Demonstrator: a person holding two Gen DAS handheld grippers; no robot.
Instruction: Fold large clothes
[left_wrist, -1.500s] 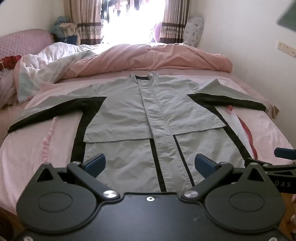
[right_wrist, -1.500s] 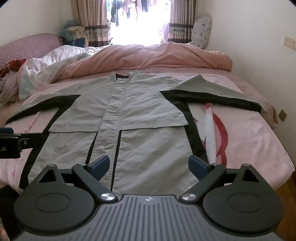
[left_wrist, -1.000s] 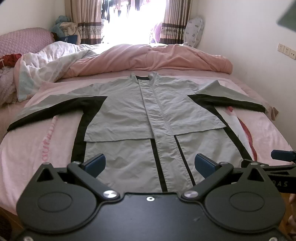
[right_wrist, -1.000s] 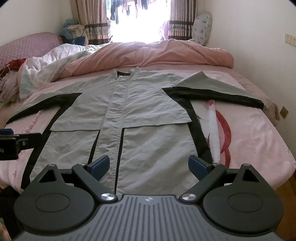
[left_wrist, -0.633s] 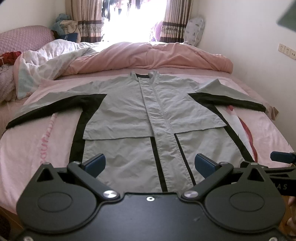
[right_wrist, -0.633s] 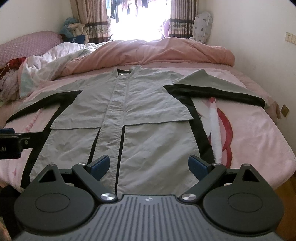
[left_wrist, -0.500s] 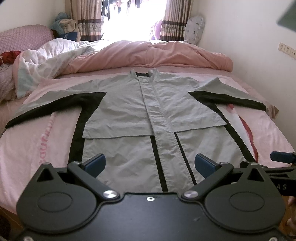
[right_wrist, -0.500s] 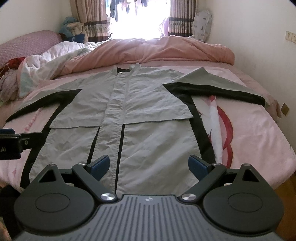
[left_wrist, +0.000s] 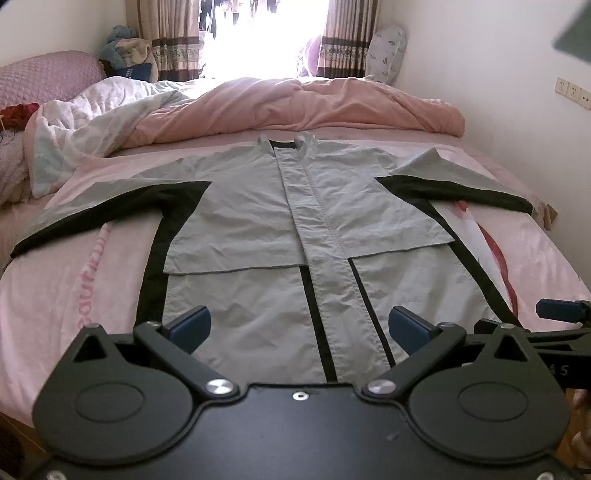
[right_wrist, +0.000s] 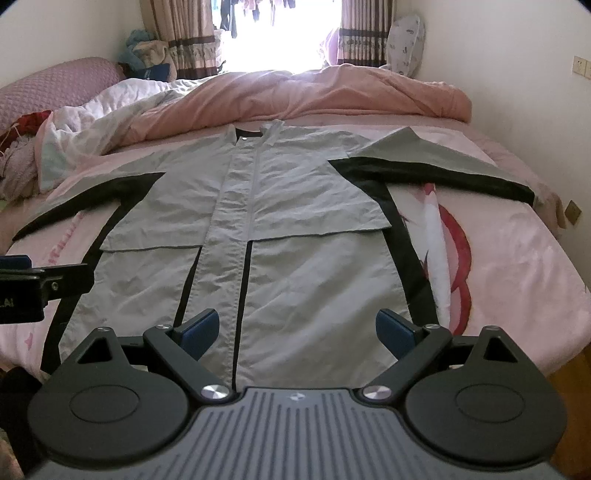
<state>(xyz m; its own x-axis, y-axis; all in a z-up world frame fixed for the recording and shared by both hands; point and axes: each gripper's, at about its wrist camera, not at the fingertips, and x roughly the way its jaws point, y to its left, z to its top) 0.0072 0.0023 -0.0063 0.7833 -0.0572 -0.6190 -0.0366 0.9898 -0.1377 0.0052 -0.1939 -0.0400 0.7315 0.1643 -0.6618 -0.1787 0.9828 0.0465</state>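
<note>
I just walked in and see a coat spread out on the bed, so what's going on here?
A person holds a gripper in each hand over the near end of a bed. A grey and black coat lies flat on it, front up, sleeves spread out to both sides. The left gripper and right gripper are both open and hold nothing. No fold has been made yet.

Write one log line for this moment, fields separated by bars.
stage: before first fold | coat: flat on bed, sleeves spread | left gripper: open, empty | right gripper: open, empty
</note>
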